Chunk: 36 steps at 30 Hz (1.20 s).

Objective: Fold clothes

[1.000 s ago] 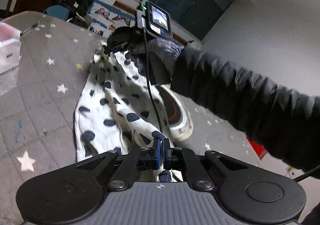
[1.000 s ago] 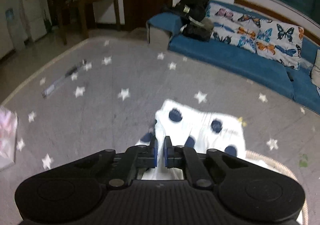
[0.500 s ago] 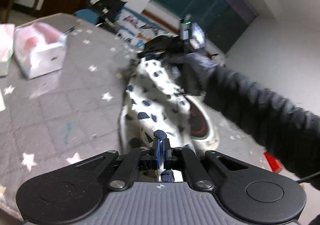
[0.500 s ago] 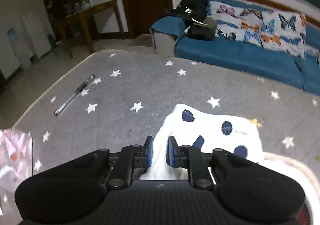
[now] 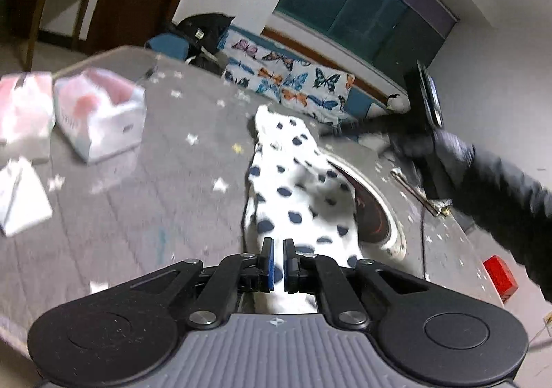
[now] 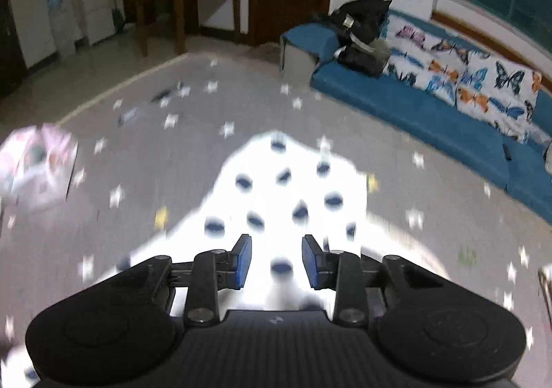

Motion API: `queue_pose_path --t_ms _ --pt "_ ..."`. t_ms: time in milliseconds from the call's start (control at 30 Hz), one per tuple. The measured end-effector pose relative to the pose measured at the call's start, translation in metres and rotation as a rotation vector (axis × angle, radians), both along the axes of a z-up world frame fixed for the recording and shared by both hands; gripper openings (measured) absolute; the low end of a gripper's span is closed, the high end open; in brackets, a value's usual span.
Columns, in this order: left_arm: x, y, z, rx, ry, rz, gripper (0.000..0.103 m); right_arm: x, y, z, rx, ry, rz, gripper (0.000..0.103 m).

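My left camera sits just behind my left tool (image 5: pixel 275 263), low over the grey star-patterned bench (image 5: pixel 145 201), facing along it toward the window wall and my other sleeve (image 5: pixel 510 194). My right camera rides behind my right tool (image 6: pixel 276 262), close above the same bench, facing the doorway and wooden table (image 6: pixel 193 5). Both views share the spotted cloth (image 5: pixel 296 187), the butterfly-print sofa (image 6: pixel 462 84) and the pink-and-white boxes (image 5: pixel 100 112).

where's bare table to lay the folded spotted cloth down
Bare starred tablecloth between the spotted cloth and the pink-and-white packs, and beyond the cloth's far edge. Crowded on its other side: round plate, person's sleeve.
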State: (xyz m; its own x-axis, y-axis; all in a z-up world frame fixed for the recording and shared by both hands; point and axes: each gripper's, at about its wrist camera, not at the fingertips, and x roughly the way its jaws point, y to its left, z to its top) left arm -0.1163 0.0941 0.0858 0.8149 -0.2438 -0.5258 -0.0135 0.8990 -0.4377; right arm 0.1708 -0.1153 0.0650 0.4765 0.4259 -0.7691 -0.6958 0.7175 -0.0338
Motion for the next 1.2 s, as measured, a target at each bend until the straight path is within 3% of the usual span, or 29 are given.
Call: queue_pose_path --t_ms 200,433,533,700,867,900,967,1000,1200 --pt "0.051 -0.017 0.001 0.037 -0.005 -0.075 0.006 -0.022 -0.029 -0.029 0.029 0.051 0.005 0.031" --pt "0.11 -0.023 -0.039 0.073 0.136 -0.111 0.006 -0.03 -0.053 -0.055 0.038 0.094 -0.012 0.03" --pt "0.116 -0.018 -0.052 0.083 0.186 -0.1 0.006 -0.028 -0.067 -0.048 0.076 0.09 -0.047 0.031" --pt "0.114 -0.014 -0.053 0.086 0.19 -0.095 0.006 -0.025 -0.088 -0.038 0.119 0.083 -0.094 0.031" --pt "0.116 -0.017 -0.054 0.105 0.2 -0.097 0.006 -0.025 -0.093 -0.049 0.164 0.133 -0.095 0.031" --pt "0.117 -0.017 -0.055 0.106 0.203 -0.096 0.006 -0.026 -0.091 -0.053 0.166 0.138 -0.092 0.029" --pt "0.117 -0.017 -0.055 0.109 0.205 -0.094 0.006 -0.027 -0.087 -0.059 0.161 0.139 -0.092 0.017" --pt "0.117 -0.017 -0.055 0.113 0.206 -0.094 0.006 -0.027 -0.085 -0.061 0.153 0.132 -0.095 0.013" --pt "0.114 -0.019 -0.05 0.139 0.205 -0.089 0.008 -0.03 -0.086 -0.053 0.092 0.024 -0.128 0.013"
